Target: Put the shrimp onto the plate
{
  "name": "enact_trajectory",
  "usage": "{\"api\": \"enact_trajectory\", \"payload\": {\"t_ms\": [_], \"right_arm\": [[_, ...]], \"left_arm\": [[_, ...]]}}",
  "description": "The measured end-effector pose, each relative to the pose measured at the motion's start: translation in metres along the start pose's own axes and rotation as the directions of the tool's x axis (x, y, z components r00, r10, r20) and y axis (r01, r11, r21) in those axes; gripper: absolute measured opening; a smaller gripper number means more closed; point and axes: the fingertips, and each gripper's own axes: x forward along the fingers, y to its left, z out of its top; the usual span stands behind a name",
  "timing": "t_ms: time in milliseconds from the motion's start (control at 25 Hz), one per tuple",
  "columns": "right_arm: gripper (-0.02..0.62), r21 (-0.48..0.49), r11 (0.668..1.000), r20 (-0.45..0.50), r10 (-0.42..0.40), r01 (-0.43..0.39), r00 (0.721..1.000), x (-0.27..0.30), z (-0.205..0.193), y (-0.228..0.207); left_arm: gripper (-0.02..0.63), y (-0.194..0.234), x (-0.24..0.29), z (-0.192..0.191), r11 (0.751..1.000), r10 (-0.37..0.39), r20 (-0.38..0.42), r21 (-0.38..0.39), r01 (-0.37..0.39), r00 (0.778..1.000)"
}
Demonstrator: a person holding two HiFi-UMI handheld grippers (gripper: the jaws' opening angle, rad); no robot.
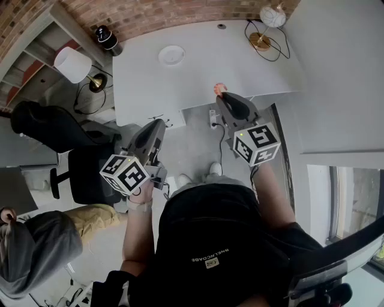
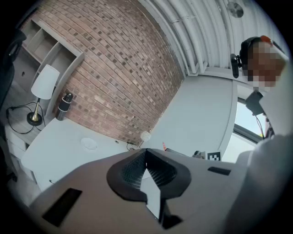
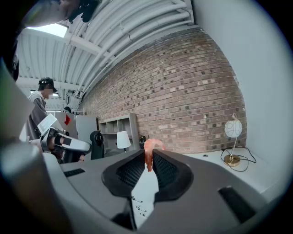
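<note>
Shrimp [image 3: 153, 144] sits pinched at the tips of the right claw [image 3: 148, 157].

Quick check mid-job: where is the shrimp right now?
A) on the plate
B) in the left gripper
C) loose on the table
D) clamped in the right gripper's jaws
D: the right gripper has its jaws shut on the shrimp, and the plate is bare.

Globe lamp [image 1: 273, 16], shaded lamp [image 1: 73, 64] (well apart)
</note>
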Motion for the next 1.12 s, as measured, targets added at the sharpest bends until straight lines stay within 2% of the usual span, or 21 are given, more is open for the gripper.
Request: {"api": "enact_trajectory", "payload": {"t_ms": [600, 1120], "right_arm": [[0.052, 0.082, 0.996, 0.089, 0.035, -0.042, 0.995, -0.023, 0.006, -0.007], [0.052, 0.154, 0.988, 0.087, -0.006, -0.007, 0.996, -0.025, -0.008, -0.014]], "left_arm": [[0.003, -0.018, 0.004, -0.018, 1.0, 0.004, -0.004, -0.015, -0.004, 1.0], [0.003, -0.01, -0.006, -0.022, 0.999, 0.022, -0.003, -0.033, -0.022, 1.0]]}}
